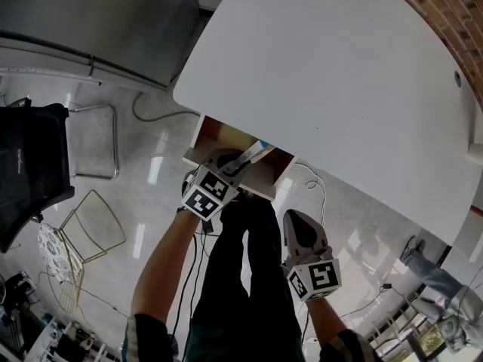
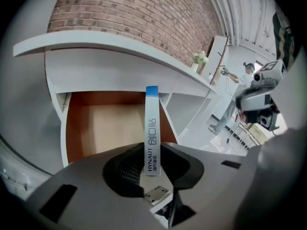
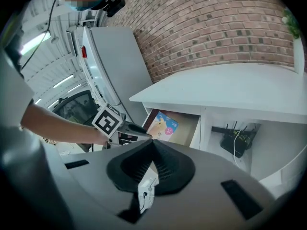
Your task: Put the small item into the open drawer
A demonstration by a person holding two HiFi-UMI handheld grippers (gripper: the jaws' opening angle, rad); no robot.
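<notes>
white desk (image 1: 339, 74) fills the upper right, drawer (image 2: 96, 123) pulled out below; left gripper (image 2: 152, 146) clamps a slim box (image 2: 151, 123); right gripper (image 3: 151, 146) closed, empty.

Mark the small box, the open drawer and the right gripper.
small box (image 2: 152, 133), left gripper view, its printed narrow side.
open drawer (image 2: 105, 128), left gripper view, its bare floor.
right gripper (image 3: 152, 141), right gripper view, where its closed tips meet.

drawer (image 2: 110, 123): near end hidden behind the left gripper (image 2: 152, 163); far end under the white table top (image 1: 339, 74)
slim box (image 2: 152, 128): lower end buried between the jaws; fine print too small to read
black device with aerials (image 3: 235, 140): too small to identify
</notes>
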